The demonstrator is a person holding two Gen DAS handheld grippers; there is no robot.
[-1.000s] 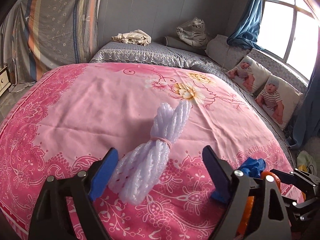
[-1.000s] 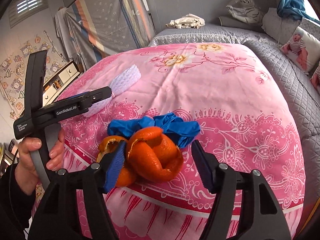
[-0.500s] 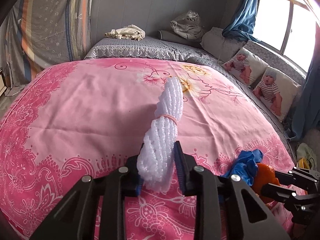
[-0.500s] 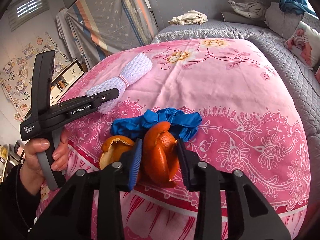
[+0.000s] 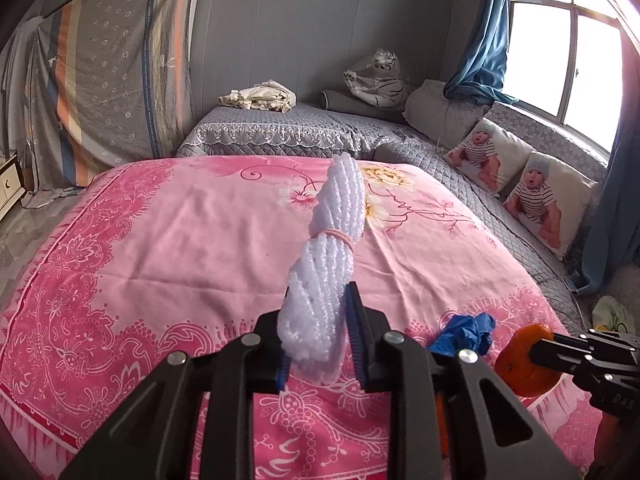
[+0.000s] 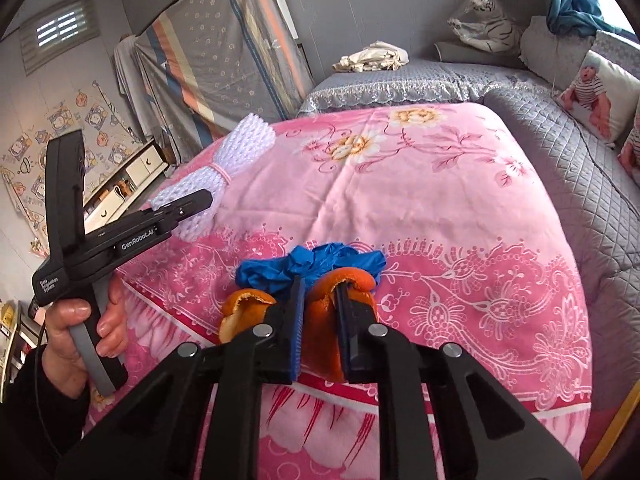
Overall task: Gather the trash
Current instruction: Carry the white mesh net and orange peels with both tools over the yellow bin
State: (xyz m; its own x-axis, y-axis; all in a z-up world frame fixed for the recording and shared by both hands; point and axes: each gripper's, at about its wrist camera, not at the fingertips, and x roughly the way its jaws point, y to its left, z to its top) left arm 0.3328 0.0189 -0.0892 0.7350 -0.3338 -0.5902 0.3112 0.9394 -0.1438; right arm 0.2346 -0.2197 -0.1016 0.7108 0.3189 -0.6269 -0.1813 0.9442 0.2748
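A white foam net bundle [image 5: 340, 208], tied with a pink band, sticks up from my left gripper [image 5: 318, 296], which is shut on its lower end above the pink bedspread [image 5: 180, 240]. In the right wrist view the same bundle [image 6: 240, 148] sits in the left gripper [image 6: 200, 202], held by a hand. My right gripper [image 6: 320, 288] is closing its jaws, and its pads press on an orange peel [image 6: 320, 320]. A second peel piece [image 6: 244, 308] hangs beside the left finger. A crumpled blue glove [image 6: 308, 264] lies on the bedspread just beyond the peel.
Behind the pink bedspread runs a grey quilted bed [image 5: 300, 128] with a folded cloth [image 5: 260, 96], a plush tiger [image 5: 380, 76] and baby-print pillows [image 5: 520, 184]. A window [image 5: 560, 40] is at the right. A low cabinet [image 6: 128, 176] stands on the left.
Both grippers closed, the left on the foam net bundle and the right on the orange peel. Both have lifted their loads off the bedspread.
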